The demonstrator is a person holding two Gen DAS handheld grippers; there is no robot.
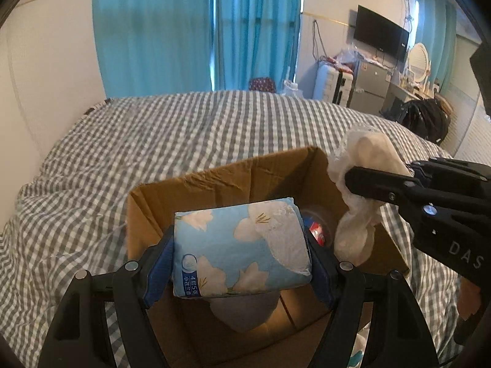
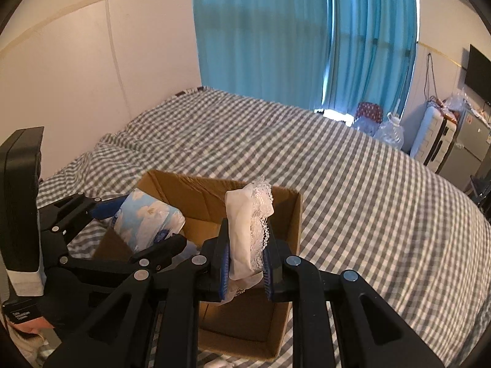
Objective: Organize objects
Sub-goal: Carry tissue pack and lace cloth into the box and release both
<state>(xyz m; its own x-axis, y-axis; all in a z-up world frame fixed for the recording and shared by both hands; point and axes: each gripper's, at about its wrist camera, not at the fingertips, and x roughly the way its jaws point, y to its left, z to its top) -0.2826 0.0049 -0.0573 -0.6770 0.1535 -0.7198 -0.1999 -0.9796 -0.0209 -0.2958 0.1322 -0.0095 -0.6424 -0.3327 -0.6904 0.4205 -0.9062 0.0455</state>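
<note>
An open cardboard box (image 1: 214,184) sits on the checked bed; it also shows in the right wrist view (image 2: 288,214). My left gripper (image 1: 241,251) is shut on a blue tissue pack with white flowers (image 1: 239,245) and holds it over the box; the pack also shows in the right wrist view (image 2: 147,220). My right gripper (image 2: 245,260) is shut on a white lacy cloth bundle (image 2: 248,224), held above the box's right side; the bundle also shows in the left wrist view (image 1: 362,184). Something red and clear (image 1: 317,230) lies inside the box, mostly hidden.
The grey-and-white checked bedspread (image 2: 353,184) spreads around the box. Blue curtains (image 1: 196,27) hang behind. A TV (image 1: 380,32), suitcase (image 1: 330,82), small fridge (image 1: 369,86) and black backpack (image 1: 426,119) stand at the right. Water jugs (image 2: 389,132) stand beside the bed.
</note>
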